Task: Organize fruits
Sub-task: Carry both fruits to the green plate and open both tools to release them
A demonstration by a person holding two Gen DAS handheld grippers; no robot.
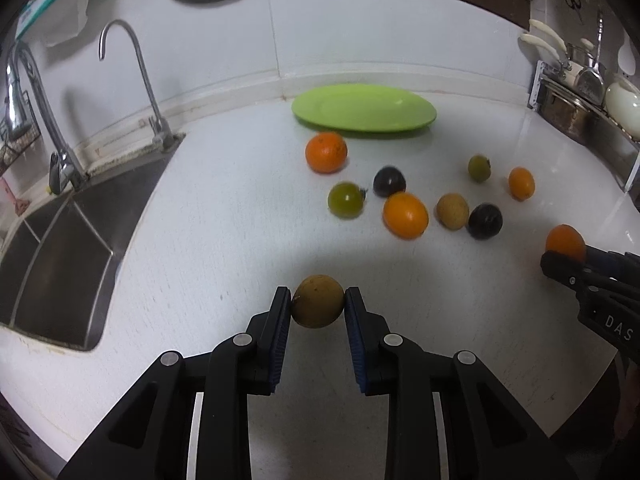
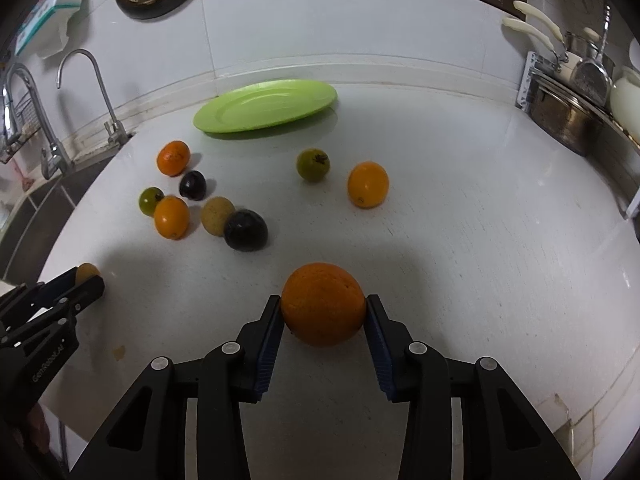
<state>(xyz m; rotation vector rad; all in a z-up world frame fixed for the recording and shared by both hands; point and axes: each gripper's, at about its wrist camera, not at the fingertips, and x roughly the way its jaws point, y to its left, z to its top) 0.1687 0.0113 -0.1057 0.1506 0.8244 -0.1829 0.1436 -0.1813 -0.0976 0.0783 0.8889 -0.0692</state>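
The left tongs (image 1: 318, 306) are clamped on a brown fruit (image 1: 318, 301) and the right tongs (image 2: 324, 312) on an orange (image 2: 323, 304), both fruits low over the worktop (image 2: 460, 240). This looks like the pick-up step, grips just made. Ahead of both tongs lie the other fruits, and beyond them the empty green plate (image 2: 266, 106). Next, each likely lifts and carries forward over the loose fruit to the plate.

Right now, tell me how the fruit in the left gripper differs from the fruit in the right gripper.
The brown fruit in the left gripper is dull tan-brown and smooth; the orange in the right gripper is bright orange with pebbled skin. The brown fruit is the smaller, so the left jaws stand narrower. Both are round, clamped between blue pads, low over the white counter.
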